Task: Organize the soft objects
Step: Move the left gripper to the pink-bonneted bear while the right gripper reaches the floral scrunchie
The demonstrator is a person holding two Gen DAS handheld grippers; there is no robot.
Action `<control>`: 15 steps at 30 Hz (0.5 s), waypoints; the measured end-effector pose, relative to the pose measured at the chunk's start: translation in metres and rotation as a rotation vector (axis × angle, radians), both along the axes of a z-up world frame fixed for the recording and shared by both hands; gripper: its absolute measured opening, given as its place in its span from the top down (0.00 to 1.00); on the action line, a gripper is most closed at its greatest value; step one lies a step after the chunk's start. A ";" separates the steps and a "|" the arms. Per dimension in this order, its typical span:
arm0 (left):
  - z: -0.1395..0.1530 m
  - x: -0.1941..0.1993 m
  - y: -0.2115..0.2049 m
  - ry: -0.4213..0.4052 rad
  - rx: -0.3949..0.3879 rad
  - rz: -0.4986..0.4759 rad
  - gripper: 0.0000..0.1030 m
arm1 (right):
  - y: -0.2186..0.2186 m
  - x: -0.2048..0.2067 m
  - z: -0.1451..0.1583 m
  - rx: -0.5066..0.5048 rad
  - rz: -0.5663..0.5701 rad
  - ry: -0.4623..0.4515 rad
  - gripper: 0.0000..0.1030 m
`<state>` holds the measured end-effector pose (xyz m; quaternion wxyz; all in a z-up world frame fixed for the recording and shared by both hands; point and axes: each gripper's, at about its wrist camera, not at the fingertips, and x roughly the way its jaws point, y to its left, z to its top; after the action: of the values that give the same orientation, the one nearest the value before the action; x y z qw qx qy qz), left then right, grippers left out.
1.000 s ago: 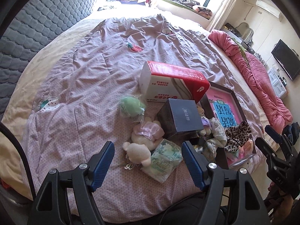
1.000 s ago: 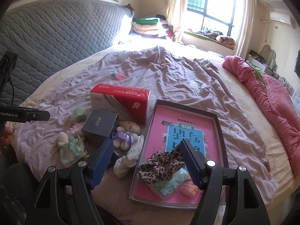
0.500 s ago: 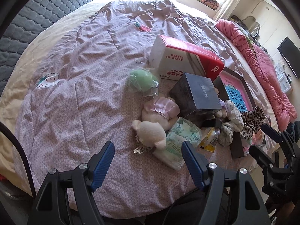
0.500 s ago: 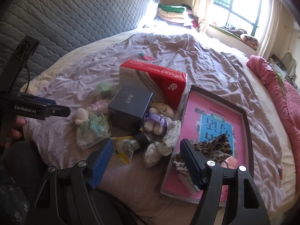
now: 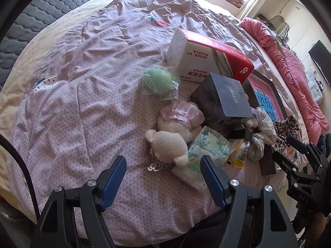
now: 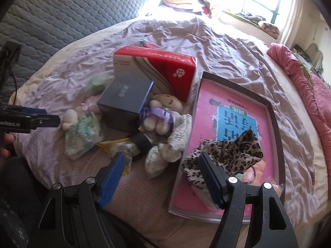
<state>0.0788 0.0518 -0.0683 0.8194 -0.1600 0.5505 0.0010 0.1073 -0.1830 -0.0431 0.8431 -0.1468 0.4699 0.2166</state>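
The left gripper (image 5: 163, 177) is hanging with its jaws spread and empty, and just ahead of it a cream plush bear (image 5: 167, 144) is lying against a green-printed tissue pack (image 5: 209, 148); further ahead a green soft thing in a clear bag (image 5: 159, 80) is resting near the red and white box (image 5: 206, 57) and the dark box (image 5: 223, 99). The right gripper (image 6: 161, 175) is also standing spread, pinching nothing; ahead of it and slightly to its left, a second plush bear with a purple ribbon (image 6: 161, 113) and white patterned socks (image 6: 169, 150) are lying, while a leopard-print cloth (image 6: 225, 153) is already sitting in the shallow tray (image 6: 273, 124) by its right finger. The step in hand seems to be the approach for picking up, with most soft things still outside the tray. The next move probably asks for lowering one gripper around a bear and closing gently. Counted: two bears, two boxes, one tissue pack, one bagged green thing, one tray, one leopard cloth.
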 end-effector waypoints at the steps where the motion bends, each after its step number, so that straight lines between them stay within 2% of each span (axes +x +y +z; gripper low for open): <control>1: -0.002 0.002 0.000 0.005 -0.002 0.000 0.29 | -0.001 0.003 -0.002 -0.009 -0.004 -0.003 0.27; 4: -0.006 0.006 0.000 0.009 -0.006 -0.001 0.29 | 0.005 0.007 -0.010 -0.064 0.021 -0.021 0.27; 13: -0.020 0.019 0.003 0.029 -0.022 -0.001 0.29 | 0.045 0.002 -0.043 -0.381 0.194 -0.144 0.27; 14: -0.021 0.021 0.003 0.029 -0.021 -0.002 0.29 | 0.047 0.002 -0.046 -0.408 0.205 -0.156 0.29; 15: -0.022 0.023 0.003 0.033 -0.019 -0.002 0.29 | 0.049 0.001 -0.049 -0.430 0.217 -0.166 0.35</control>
<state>0.1015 0.0544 -0.0904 0.8086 -0.1671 0.5641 -0.0026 0.1088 -0.1340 -0.0919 0.8000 -0.3895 0.4158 0.1883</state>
